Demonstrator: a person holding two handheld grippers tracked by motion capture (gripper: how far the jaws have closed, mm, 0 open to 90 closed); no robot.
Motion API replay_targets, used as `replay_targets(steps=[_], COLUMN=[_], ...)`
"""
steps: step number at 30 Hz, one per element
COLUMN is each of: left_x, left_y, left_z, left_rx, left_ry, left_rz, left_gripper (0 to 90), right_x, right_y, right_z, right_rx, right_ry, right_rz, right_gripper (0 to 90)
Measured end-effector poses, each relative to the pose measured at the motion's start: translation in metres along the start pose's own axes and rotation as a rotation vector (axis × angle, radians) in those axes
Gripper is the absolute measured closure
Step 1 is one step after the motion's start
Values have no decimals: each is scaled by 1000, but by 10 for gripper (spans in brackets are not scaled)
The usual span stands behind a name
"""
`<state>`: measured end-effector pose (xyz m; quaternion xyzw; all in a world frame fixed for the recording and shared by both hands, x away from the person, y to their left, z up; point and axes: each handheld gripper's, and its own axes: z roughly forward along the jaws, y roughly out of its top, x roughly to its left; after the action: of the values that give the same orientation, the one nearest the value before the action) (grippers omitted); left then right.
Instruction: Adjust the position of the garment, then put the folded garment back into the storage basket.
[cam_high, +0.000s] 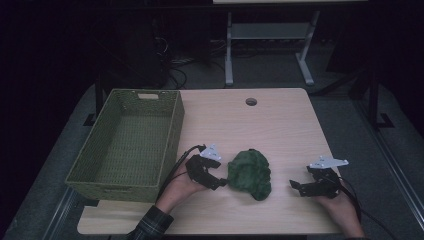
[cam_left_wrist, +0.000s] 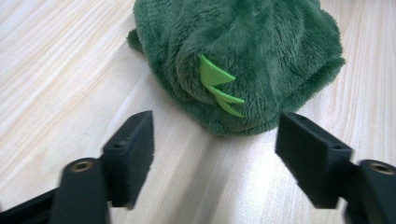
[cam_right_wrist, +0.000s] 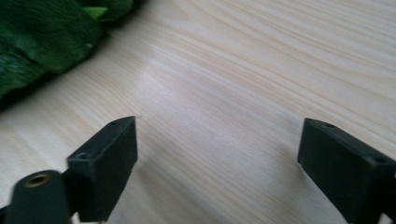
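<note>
On the pale wooden bench (cam_high: 280, 125), beside the green woven basket (cam_high: 127, 145), the dark green plush toy (cam_high: 250, 173) looks light, soft and squashy, best pinched at its bulging fleecy edge, between left gripper (cam_high: 218, 183) and right gripper (cam_high: 296, 187), both with fingers apart and empty.

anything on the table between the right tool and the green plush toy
Nothing: in the high view the stretch of table between the right tool and the green plush toy is bare wood. The right gripper view shows the same bare wood before its open jaws.
</note>
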<state>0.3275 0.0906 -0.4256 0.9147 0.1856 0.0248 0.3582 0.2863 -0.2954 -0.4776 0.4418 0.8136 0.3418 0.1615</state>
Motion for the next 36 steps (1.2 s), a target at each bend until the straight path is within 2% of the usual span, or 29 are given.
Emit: replay_targets(steps=[1,3,4,6,10,11,16,22,27,36], left_x=[1,1,1,0,1,1,4,6,9,7], left_y=[3,5,7,11,22,27,36,46,53,55], left_z=[-2,-2,-4,-6,-10,-11,-11,-2,10,29], left_rx=[25,17,19,10,31,24,19,32,61,94], left_ry=[-13,-8,-3,-6,-10,-6,-6,-43,-62,-108], left_rz=[15,9,25,29,82,91,113,124,157,185], left_gripper=[233,207,207,199,189,189,181,162,150,139], right_x=[0,0,0,-1,-1,-1,-1,-1,-1,-1], right_y=[-1,-1,-2,-2,-4,-4,-4,-4,-4,-4], right_z=[2,3,3,3,4,4,4,4,4,4], right_rx=[8,5,1,-5,-16,-15,-15,-15,-16,-17], right_ry=[-15,-15,-14,-13,-15,-14,-14,-14,-15,-16], right_rz=[4,-2,-4,-7,-1,-1,-1,-1,-1,0], right_gripper=[89,83,82,74,53,52,52,52,52,56])
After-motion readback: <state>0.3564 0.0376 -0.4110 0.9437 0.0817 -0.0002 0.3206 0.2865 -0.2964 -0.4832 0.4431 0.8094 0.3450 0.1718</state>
